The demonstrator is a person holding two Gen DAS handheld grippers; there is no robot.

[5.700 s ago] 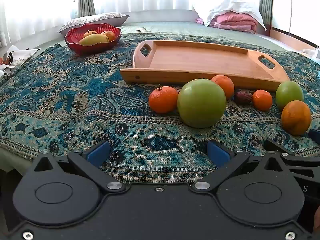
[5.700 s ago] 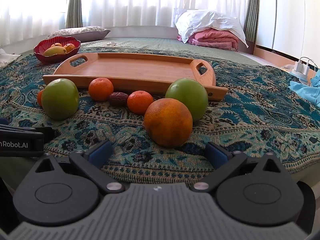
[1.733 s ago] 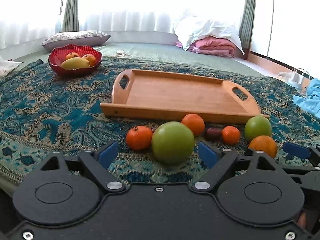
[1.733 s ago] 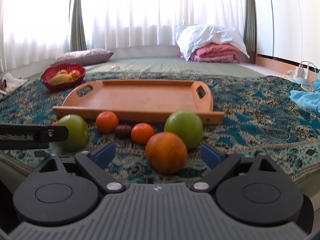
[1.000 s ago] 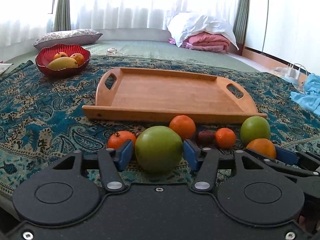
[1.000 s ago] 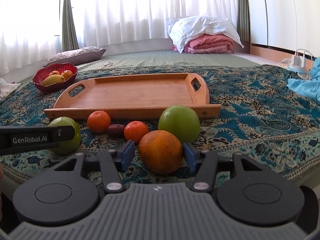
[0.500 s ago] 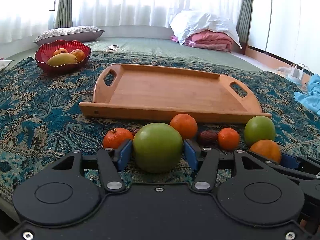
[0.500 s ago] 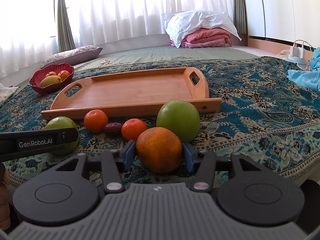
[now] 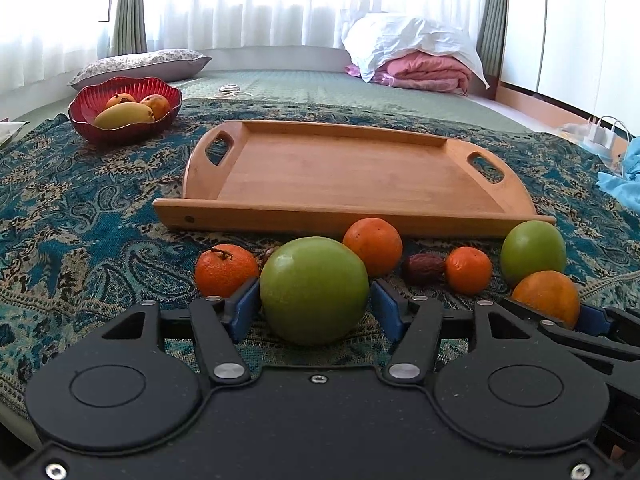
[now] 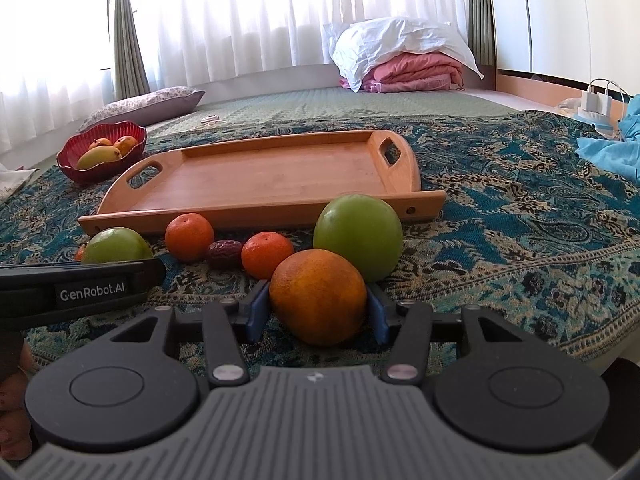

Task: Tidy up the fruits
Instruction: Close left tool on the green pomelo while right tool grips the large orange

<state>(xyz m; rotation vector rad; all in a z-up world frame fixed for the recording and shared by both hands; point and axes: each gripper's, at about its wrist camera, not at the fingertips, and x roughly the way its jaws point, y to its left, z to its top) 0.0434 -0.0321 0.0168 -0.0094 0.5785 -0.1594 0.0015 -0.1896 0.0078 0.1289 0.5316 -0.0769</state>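
My left gripper (image 9: 314, 307) is shut on a big green apple (image 9: 314, 289), held just above the patterned cloth. My right gripper (image 10: 318, 314) is shut on a large orange (image 10: 319, 295); it also shows at the right of the left wrist view (image 9: 546, 294). An empty wooden tray (image 9: 344, 172) lies behind the fruit row. On the cloth remain a second green apple (image 10: 358, 236), a stemmed mandarin (image 9: 226, 269), two more mandarins (image 9: 373, 245) (image 9: 468, 270) and a dark date (image 9: 424, 268).
A red bowl (image 9: 124, 110) with a mango and small fruits stands at the back left. A pillow and folded pink bedding lie far behind. Blue cloth (image 10: 612, 148) and a charger lie at the right. The cloth's near edge runs just below the grippers.
Both grippers closed about a second ago, left on the green apple, right on the orange. Since then both have risen slightly with their fruit, and the views have tipped a little.
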